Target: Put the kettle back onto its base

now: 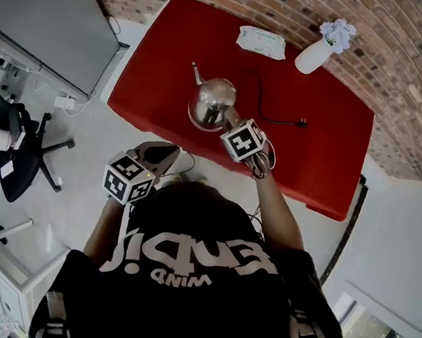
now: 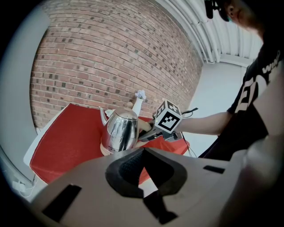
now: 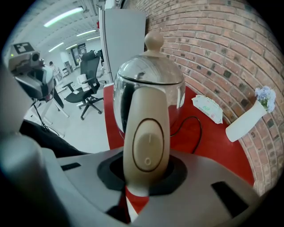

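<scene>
The right claw [image 3: 146, 176] is closed on the kettle's handle [image 3: 145, 133]. Its 2 jaws press the handle's sides low down, near the switch [image 3: 148, 144]. The kettle [image 1: 212, 101] stands upright just ahead of this claw, with the beige base [image 2: 106, 152] directly beneath it, on the red desk [image 1: 302, 159]. The left claw [image 2: 143, 170] has its jaws together with nothing between them. It is off the desk's edge, and the kettle is well ahead of it.
</scene>
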### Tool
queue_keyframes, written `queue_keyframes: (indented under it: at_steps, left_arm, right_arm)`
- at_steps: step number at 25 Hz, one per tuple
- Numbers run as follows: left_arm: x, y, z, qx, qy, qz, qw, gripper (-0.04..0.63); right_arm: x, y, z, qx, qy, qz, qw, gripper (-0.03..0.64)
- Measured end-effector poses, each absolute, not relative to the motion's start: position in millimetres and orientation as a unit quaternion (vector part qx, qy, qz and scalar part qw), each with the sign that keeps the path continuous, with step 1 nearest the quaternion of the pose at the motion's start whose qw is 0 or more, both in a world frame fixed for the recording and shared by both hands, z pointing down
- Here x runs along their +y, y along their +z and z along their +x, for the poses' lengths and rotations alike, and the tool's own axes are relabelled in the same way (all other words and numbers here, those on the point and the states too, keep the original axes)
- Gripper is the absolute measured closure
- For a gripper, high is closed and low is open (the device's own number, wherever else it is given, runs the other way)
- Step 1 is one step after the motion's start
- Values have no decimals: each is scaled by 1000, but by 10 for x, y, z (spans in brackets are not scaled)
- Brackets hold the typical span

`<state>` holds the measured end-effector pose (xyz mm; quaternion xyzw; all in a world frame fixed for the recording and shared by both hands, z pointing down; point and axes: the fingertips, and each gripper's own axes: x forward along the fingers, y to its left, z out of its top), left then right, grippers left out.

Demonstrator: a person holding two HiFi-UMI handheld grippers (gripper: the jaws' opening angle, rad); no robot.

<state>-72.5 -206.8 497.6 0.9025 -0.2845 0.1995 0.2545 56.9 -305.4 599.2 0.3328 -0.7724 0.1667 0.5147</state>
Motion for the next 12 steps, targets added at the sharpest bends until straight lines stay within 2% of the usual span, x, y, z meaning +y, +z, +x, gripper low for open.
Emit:
queue_keyframes:
  at_steps: [12]
  left_arm:
    - [-2003, 5021, -730, -276, 202, 902, 265, 586]
  right_arm:
    - [-3051, 6019, 550, -779, 175, 338, 498, 539]
